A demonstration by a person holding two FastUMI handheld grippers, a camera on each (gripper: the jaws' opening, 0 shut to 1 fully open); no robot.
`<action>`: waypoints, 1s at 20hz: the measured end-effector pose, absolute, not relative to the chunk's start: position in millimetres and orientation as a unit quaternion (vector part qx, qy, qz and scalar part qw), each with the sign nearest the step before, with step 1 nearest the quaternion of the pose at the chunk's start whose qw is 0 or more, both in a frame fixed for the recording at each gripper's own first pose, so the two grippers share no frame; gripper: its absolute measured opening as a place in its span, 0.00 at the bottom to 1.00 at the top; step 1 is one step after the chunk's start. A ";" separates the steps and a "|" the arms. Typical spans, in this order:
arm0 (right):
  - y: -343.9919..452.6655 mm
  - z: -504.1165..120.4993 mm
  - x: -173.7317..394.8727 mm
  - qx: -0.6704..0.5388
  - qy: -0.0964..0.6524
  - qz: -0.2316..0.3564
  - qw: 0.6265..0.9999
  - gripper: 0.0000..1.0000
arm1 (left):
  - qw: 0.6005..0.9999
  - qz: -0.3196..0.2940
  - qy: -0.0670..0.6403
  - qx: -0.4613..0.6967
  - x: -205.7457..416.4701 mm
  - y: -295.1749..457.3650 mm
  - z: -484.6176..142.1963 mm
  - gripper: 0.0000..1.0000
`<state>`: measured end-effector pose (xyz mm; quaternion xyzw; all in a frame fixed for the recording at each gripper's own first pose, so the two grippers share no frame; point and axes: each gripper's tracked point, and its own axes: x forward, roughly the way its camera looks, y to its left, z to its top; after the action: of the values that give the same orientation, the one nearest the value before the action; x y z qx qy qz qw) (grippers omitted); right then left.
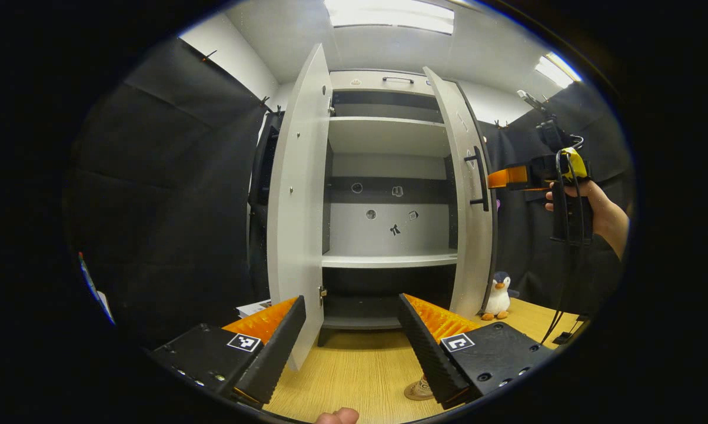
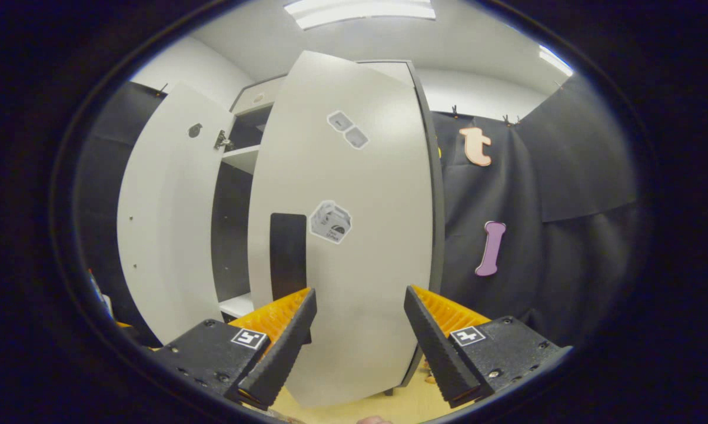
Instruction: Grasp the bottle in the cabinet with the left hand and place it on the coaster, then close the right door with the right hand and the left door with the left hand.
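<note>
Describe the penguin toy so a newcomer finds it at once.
Start at the tall white cabinet on the wooden table. Follow its open right door down to the foot: the small plush penguin stands there on the tabletop, white-bellied with orange feet, the sole soft toy nearby.

Two doors (image 1: 298, 194), one penguin toy (image 1: 497, 296)

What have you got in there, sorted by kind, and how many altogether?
Cabinets: 1
Cabinet doors: 2, left door and right door, both open
Grippers: 2, left gripper and right gripper
Penguin toys: 1
Total: 6
</note>
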<state>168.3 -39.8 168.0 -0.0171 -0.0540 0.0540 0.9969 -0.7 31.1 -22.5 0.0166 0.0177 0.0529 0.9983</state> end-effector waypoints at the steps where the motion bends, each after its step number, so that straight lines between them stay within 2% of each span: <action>1: -38.1 168.0 164.5 -0.020 -0.054 0.055 0.997 0.98 | 0.998 0.053 0.018 0.015 -1.4 31.7 -21.6 0.95; 6: -46.0 146.9 127.3 -0.009 -0.072 0.026 0.997 0.98 | 0.998 0.054 0.020 -0.005 -1.1 35.3 -18.8 0.95; 7: -43.0 138.1 118.6 -0.002 -0.074 0.029 0.997 0.98 | 0.998 0.053 0.021 -0.009 -1.1 35.8 -18.6 0.99; 9: -38.9 114.0 102.3 0.004 -0.069 0.029 0.997 0.98 | 0.998 0.053 0.021 -0.011 -0.7 38.9 -16.8 0.91; 14: -27.9 68.9 60.6 0.010 -0.065 0.020 0.998 0.98 | 0.998 0.065 0.015 -0.016 -1.6 50.5 -10.2 0.91; 15: -27.8 59.9 53.7 0.009 -0.061 0.015 0.998 0.94 | 0.998 0.066 0.013 -0.017 -1.6 52.8 -8.8 0.95; 16: -26.0 48.8 48.0 0.009 -0.055 0.011 0.998 0.98 | 0.997 0.068 0.012 -0.019 -2.1 55.2 -7.9 0.92; 19: -22.5 19.2 33.9 0.029 -0.033 0.004 0.999 0.98 | 0.997 0.076 0.014 -0.020 -3.7 62.0 -7.8 0.91; 20: -19.1 9.5 31.7 0.031 -0.023 0.007 0.999 0.98 | 0.997 0.076 0.014 -0.022 -4.6 62.7 -6.6 0.95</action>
<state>31.7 -19.1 9.5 0.0306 -0.0230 0.0074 0.9992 -4.6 62.7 -6.6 -0.0220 0.0137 0.0763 0.9967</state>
